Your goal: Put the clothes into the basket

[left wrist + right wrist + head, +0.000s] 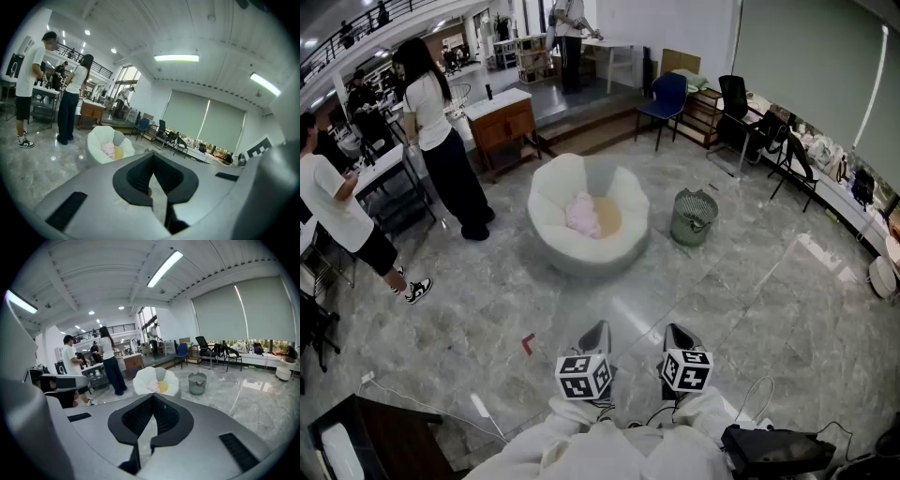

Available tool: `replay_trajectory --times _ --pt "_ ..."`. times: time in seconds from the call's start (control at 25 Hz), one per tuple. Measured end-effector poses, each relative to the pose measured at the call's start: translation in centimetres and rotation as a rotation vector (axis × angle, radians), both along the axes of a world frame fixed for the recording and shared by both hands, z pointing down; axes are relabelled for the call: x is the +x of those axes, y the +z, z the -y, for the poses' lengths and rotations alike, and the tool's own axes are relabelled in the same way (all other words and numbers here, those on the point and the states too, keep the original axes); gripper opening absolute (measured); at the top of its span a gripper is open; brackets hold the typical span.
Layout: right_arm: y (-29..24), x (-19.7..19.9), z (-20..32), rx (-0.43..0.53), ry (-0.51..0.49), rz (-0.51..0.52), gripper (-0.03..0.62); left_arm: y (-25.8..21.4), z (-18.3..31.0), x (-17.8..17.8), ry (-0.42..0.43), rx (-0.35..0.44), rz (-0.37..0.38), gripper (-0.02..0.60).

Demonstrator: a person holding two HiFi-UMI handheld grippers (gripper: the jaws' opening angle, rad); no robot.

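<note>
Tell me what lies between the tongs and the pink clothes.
Only bare floor, then the rim of the white seat holding the pink clothes; the head view shows it.

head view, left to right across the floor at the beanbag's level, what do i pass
person in black shorts → person in long dark trousers → white beanbag seat → green mesh basket

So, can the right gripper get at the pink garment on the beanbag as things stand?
Probably not from here. The right gripper is shut, close to the person's body; the pink garment lies on the white beanbag across the floor. Nothing blocks the way, so walking over should do.
</note>
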State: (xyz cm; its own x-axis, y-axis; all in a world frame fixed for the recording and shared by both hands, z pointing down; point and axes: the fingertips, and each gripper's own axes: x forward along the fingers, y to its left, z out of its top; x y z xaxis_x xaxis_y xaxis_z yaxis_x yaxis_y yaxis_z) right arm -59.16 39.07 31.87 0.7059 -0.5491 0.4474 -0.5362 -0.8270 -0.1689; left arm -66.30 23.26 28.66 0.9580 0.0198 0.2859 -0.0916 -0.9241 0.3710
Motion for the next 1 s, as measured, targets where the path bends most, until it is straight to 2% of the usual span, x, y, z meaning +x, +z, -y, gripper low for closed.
replay_trajectory --times 0.44,0.68,1.0 --pt "0.4 -0.4 1.9 -0.011 0.020 0.005 0.023 0.5 2.2 0.1 0.021 -0.001 0.005 0.003" --pt "-0.2 -0.2 2.8 0.034 0.044 0.027 0.025 -0.1 3.0 0.4 0.041 0.004 0.009 0.003" --pt "2.2 -0.4 3.4 0.008 0.096 0.057 0.025 2.3 4.7 0.8 0.070 -0.001 0.037 0.003"
